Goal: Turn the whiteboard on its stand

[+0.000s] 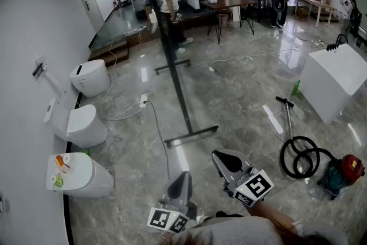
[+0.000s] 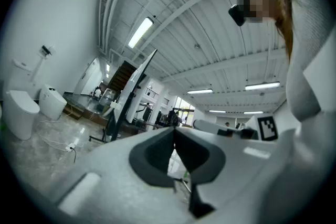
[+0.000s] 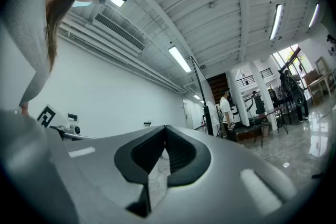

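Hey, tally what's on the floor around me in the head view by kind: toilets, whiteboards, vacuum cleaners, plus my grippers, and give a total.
Toilets: 3
Whiteboard: 1
Vacuum cleaner: 1
Grippers, left gripper and right gripper: 2
Total: 7

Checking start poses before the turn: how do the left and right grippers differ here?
The right gripper reaches further forward toward the whiteboard than the left gripper, which sits closer to the person. The right gripper slants toward the left of the head view, while the left gripper points nearly straight ahead. Both are shut, hold nothing, and are well short of the whiteboard.
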`<state>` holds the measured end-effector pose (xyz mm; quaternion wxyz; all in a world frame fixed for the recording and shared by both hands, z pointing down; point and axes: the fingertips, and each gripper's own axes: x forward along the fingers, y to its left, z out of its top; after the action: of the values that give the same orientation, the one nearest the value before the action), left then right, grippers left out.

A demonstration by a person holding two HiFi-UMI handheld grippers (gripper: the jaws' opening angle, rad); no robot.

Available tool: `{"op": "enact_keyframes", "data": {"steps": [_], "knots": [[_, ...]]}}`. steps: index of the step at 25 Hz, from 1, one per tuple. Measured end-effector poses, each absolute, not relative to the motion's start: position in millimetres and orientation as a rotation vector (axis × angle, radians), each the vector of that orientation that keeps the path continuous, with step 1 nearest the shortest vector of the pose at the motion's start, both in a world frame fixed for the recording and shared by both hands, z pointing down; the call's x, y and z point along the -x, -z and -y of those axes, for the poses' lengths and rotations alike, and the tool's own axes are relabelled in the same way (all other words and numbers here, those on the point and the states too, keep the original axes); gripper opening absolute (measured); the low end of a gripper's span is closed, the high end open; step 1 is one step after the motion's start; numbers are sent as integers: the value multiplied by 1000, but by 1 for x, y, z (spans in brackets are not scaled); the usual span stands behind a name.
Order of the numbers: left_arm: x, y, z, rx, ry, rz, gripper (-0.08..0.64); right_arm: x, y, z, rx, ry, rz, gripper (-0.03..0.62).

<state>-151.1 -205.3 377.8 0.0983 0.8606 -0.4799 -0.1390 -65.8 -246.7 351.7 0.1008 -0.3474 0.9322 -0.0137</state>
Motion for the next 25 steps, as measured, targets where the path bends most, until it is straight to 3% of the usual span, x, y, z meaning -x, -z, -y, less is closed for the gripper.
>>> {"op": "enact_keyframes", "data": {"steps": [25], "knots": [[152,-380,204,-2584,318,1463,2,89,-355,237,966,9,-2830,6]]}}
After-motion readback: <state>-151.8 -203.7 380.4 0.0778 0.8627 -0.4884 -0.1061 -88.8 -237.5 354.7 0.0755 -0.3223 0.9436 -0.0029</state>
